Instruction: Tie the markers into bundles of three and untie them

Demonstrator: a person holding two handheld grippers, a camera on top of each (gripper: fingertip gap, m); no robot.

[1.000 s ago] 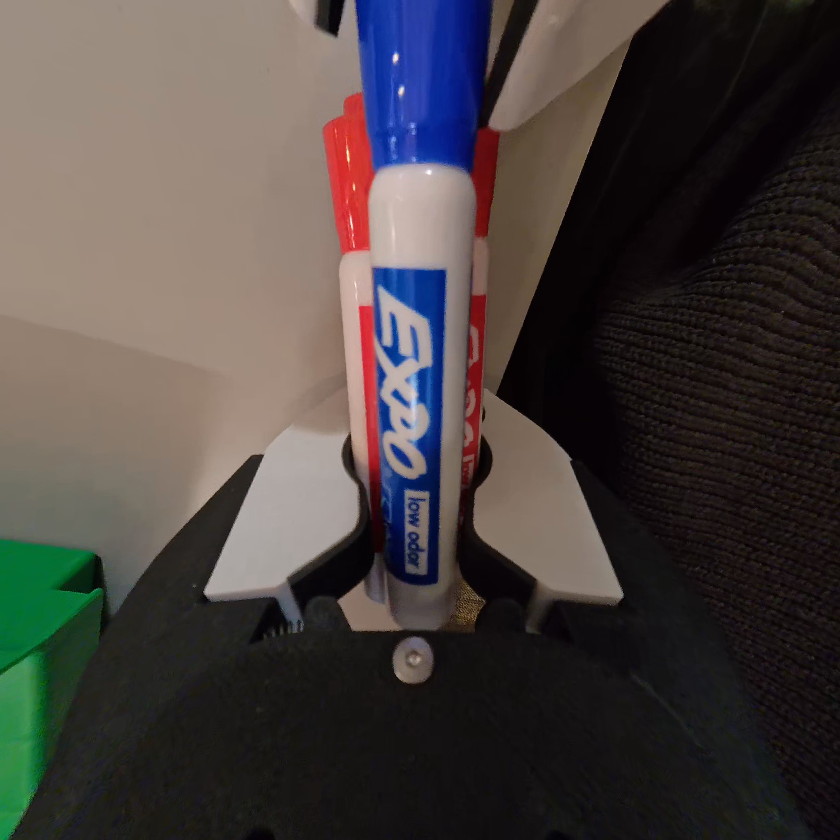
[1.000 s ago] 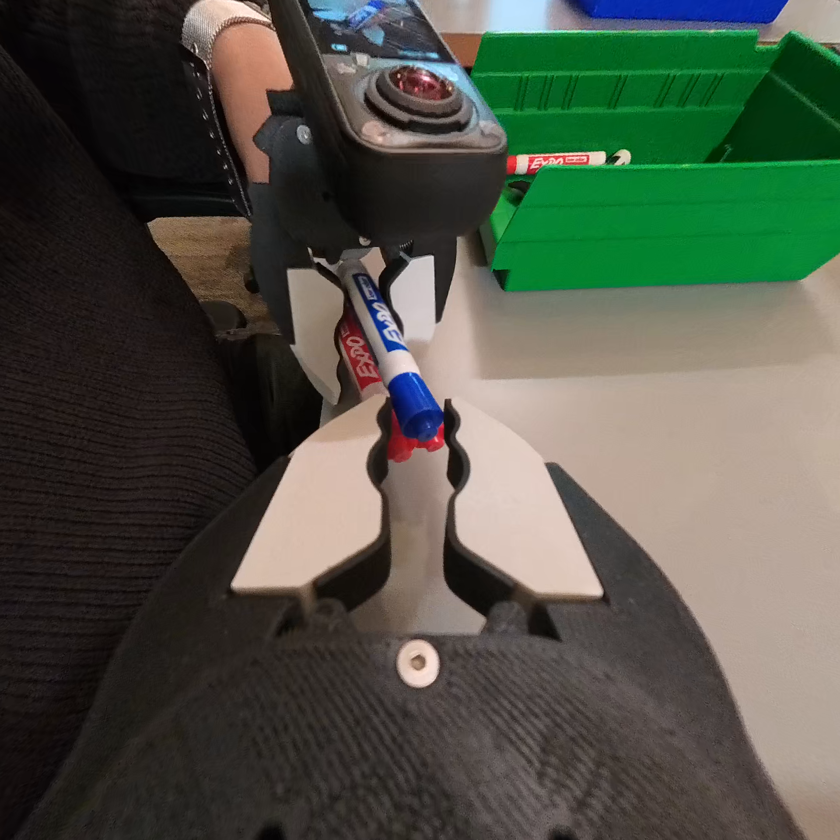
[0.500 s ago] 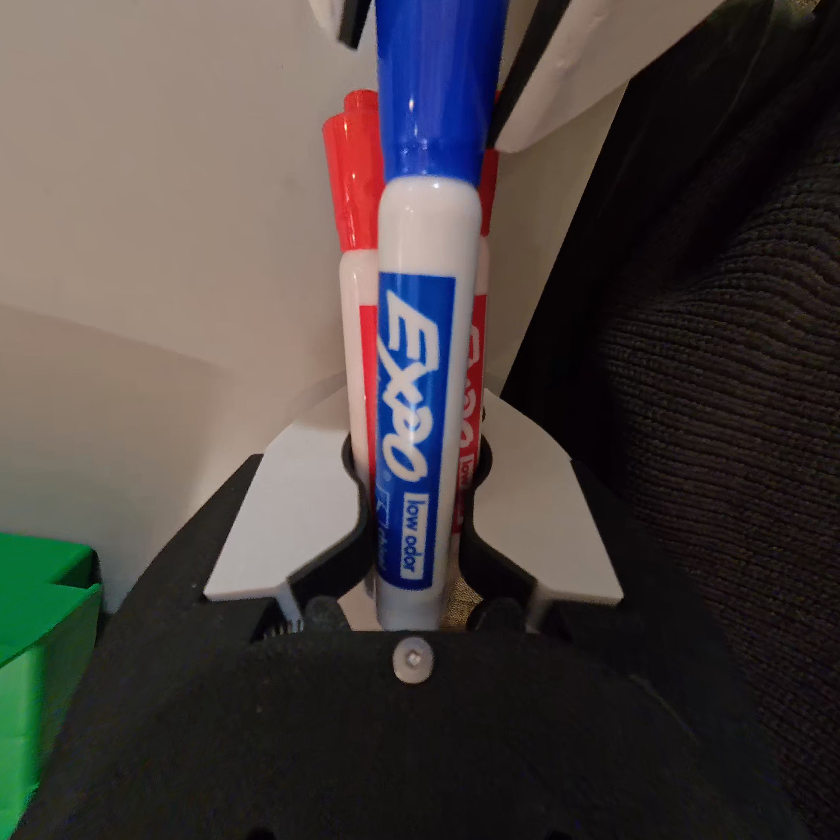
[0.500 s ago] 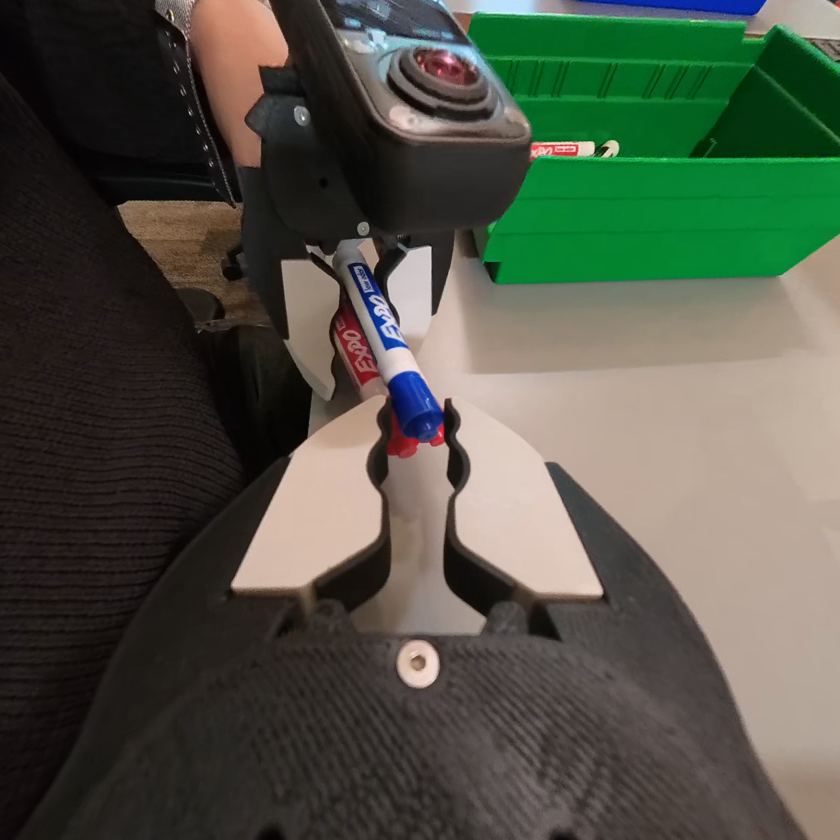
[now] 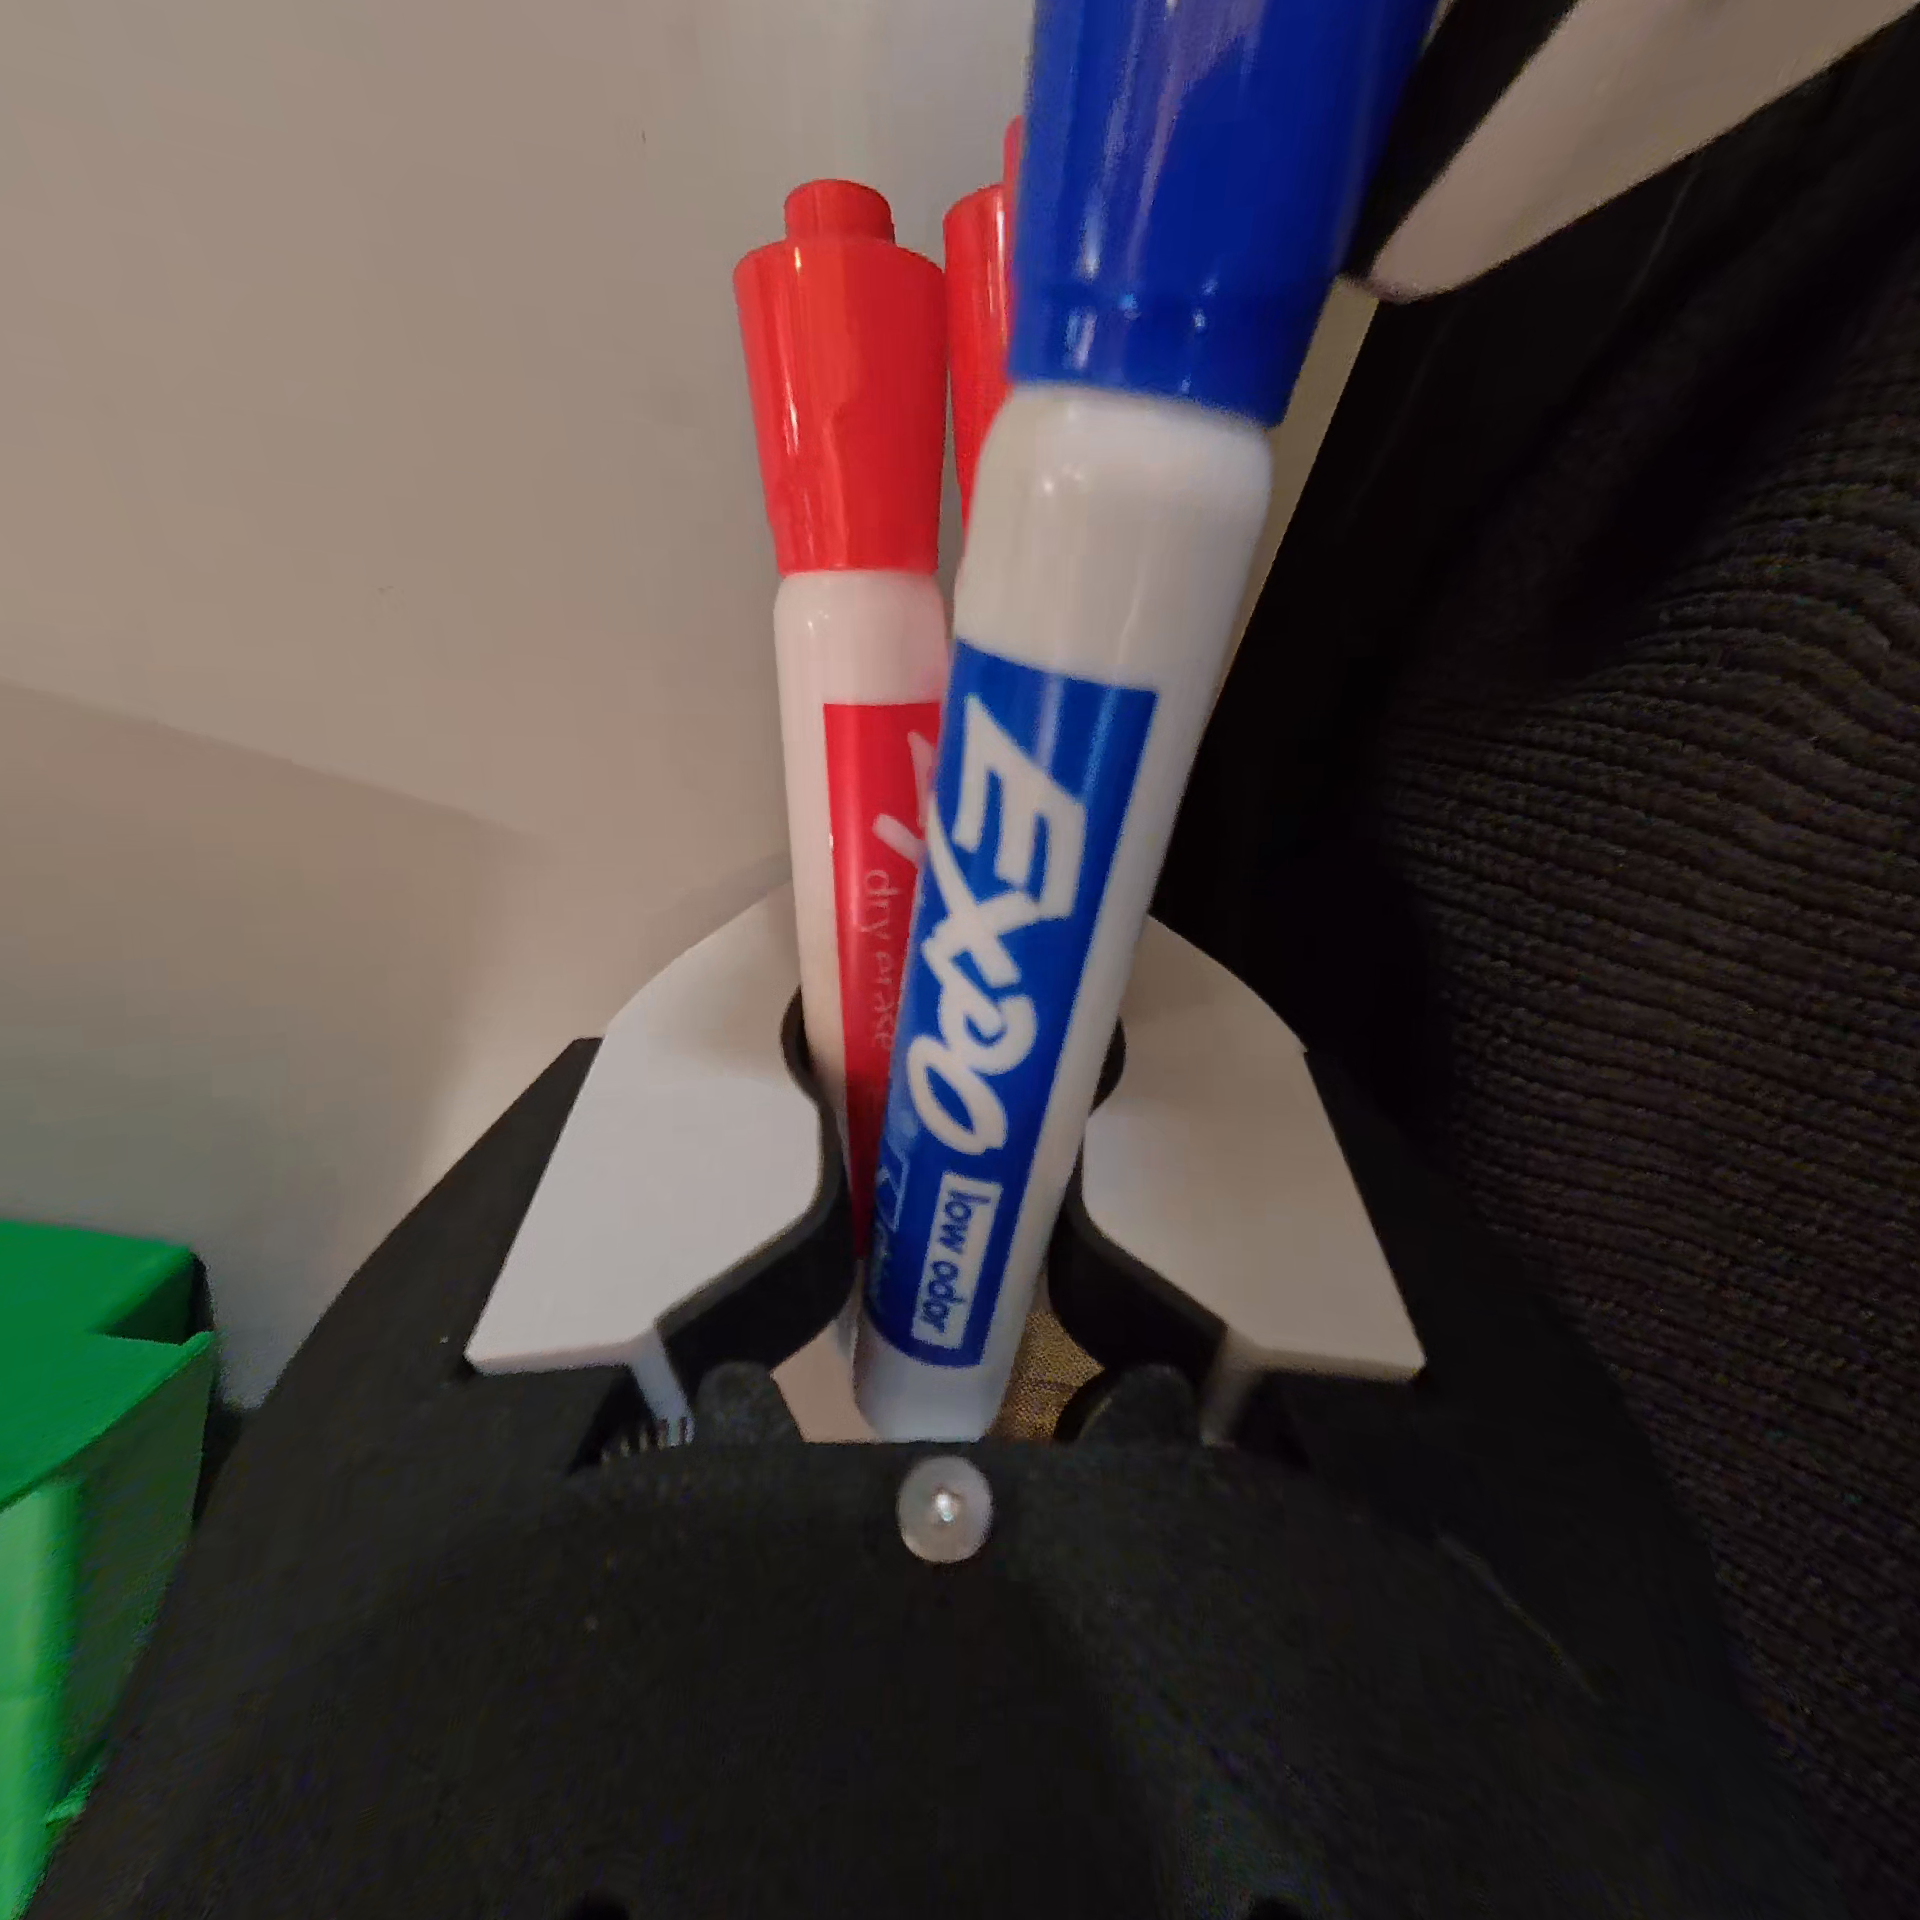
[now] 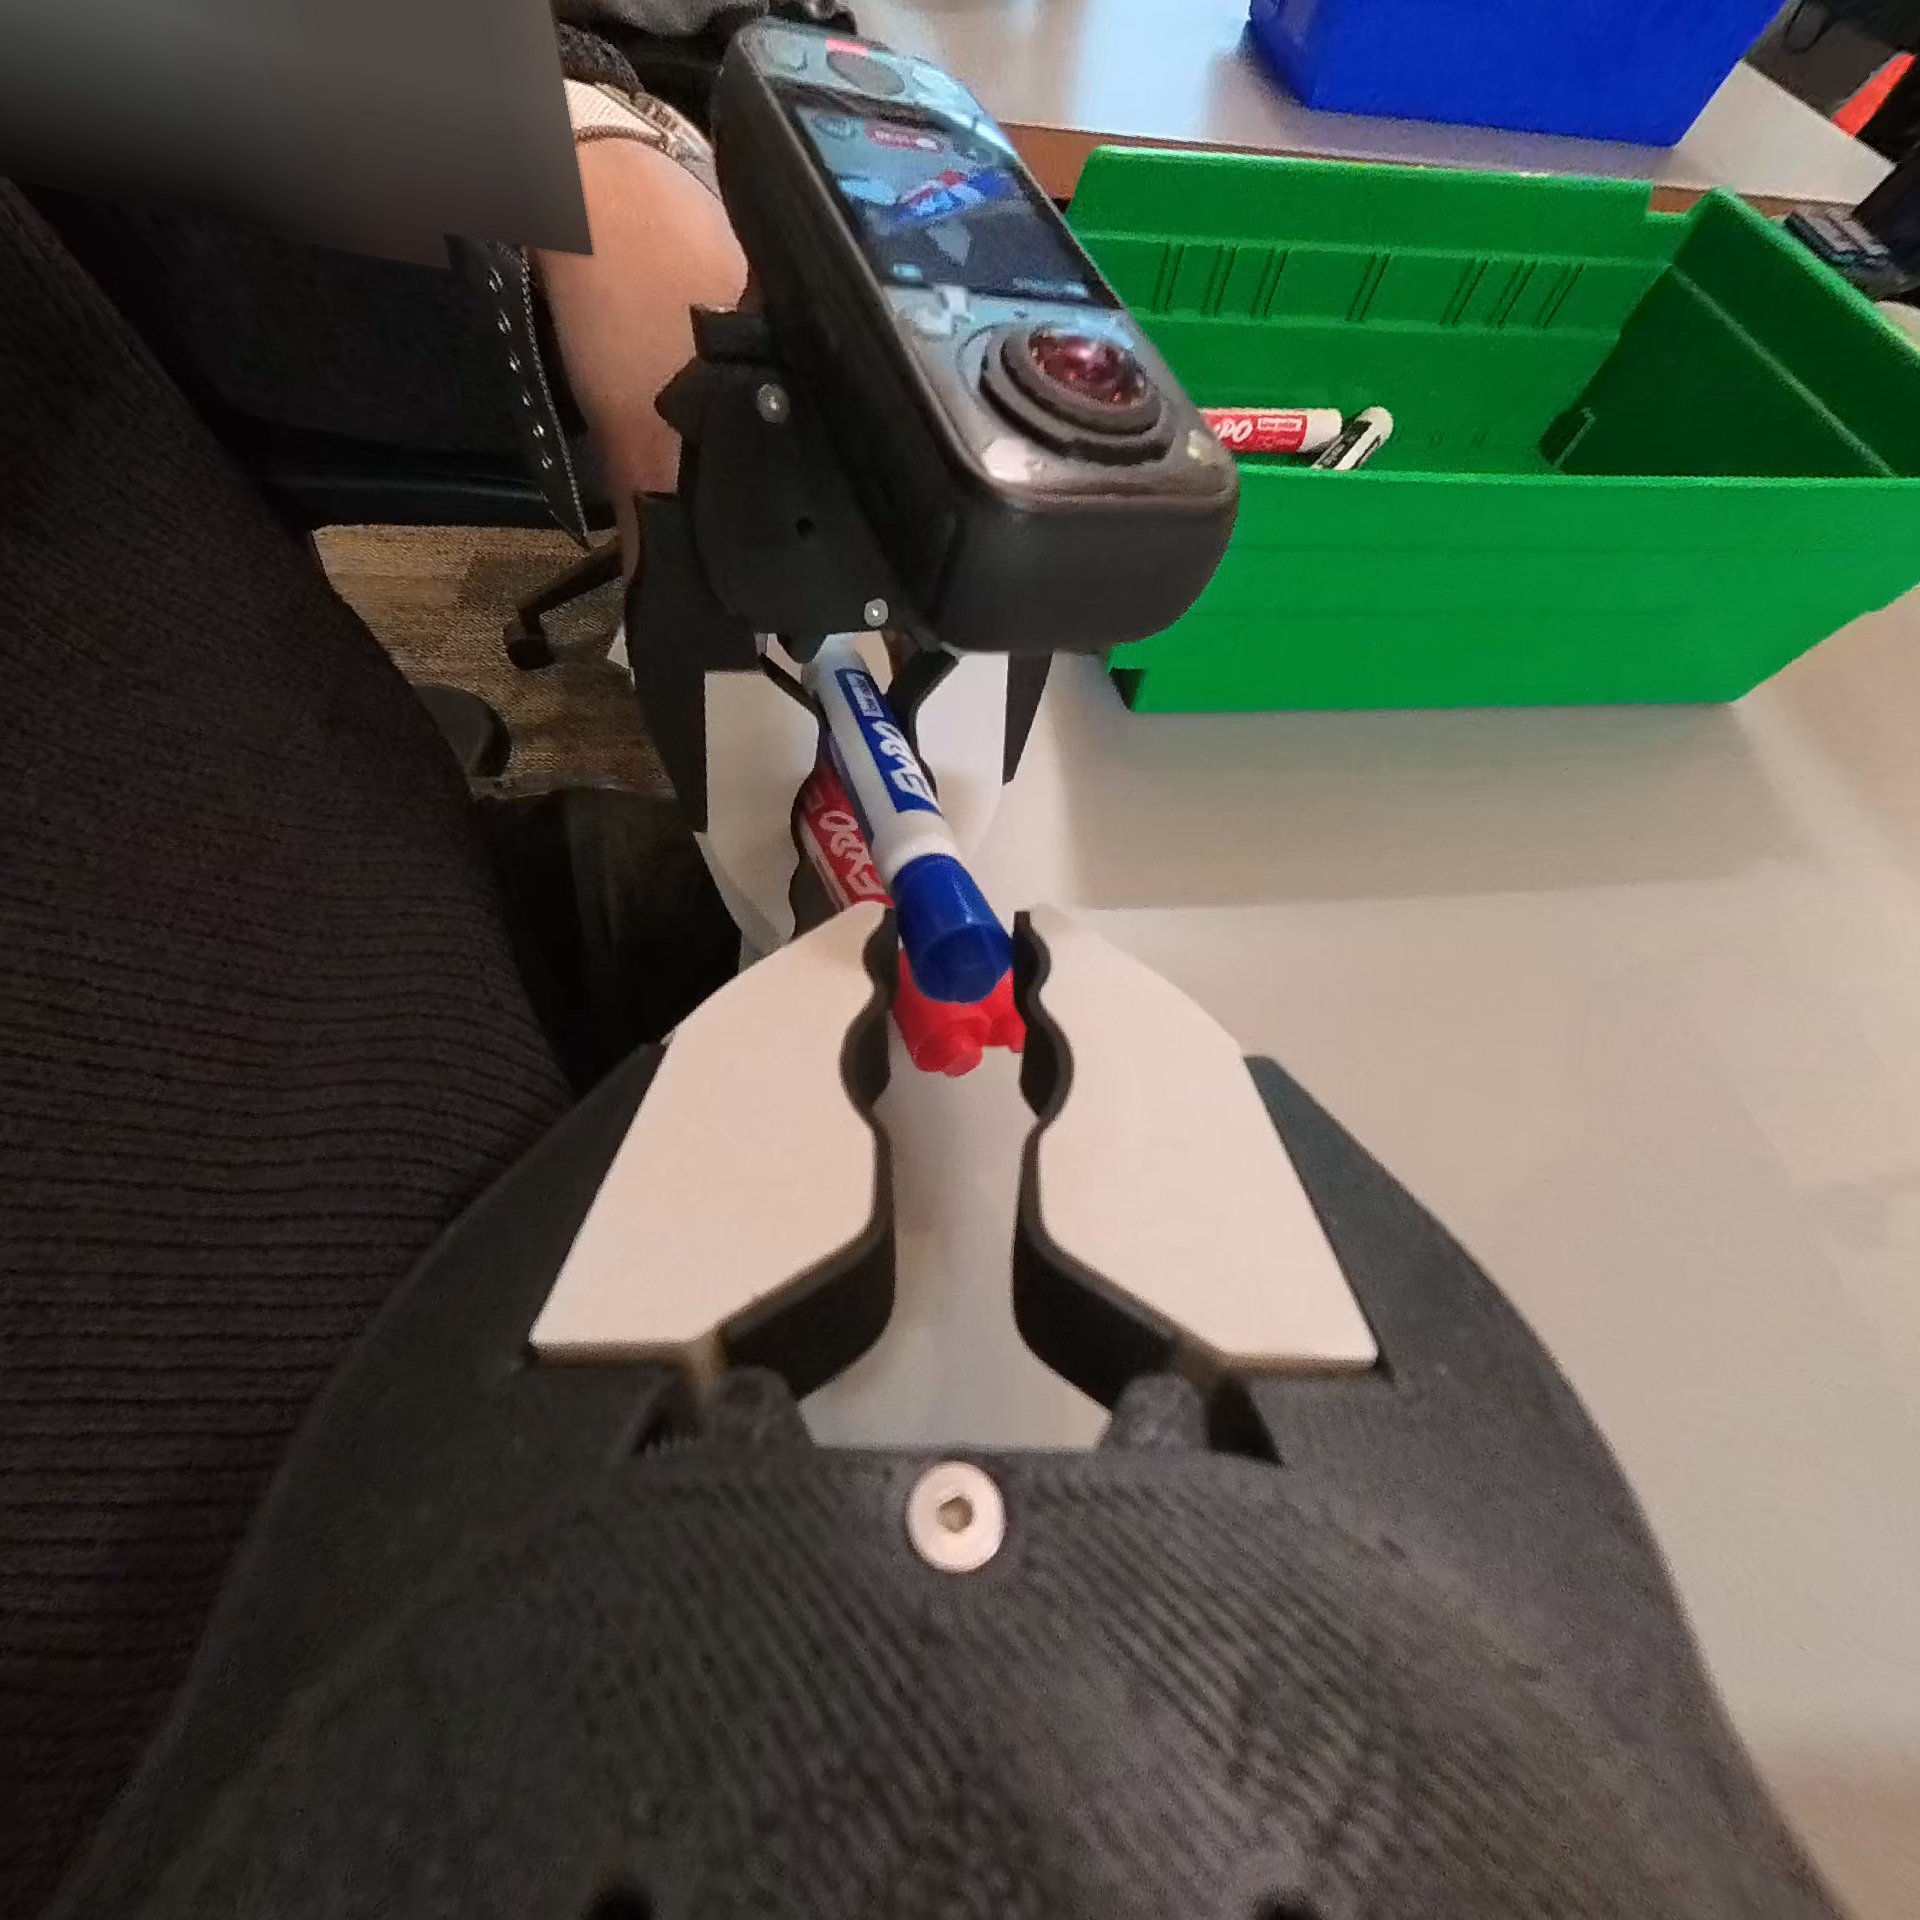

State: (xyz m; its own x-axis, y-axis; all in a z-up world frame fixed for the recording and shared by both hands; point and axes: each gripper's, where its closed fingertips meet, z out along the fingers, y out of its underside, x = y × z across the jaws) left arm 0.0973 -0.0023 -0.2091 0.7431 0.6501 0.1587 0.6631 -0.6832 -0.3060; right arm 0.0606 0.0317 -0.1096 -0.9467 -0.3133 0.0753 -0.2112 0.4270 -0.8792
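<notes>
Glossy plastic markers (image 5: 1049, 935); matt green plastic bin (image 6: 1455, 582)

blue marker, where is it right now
The blue marker sits clamped in the left hand-held gripper beside red markers; its cap end lies between the right hand-held gripper fingertips.

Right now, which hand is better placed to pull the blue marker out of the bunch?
Probably the right gripper: its fingers straddle the cap of the blue marker, whereas the left gripper is shut on the whole bunch, red markers included, and can only hold.
</notes>
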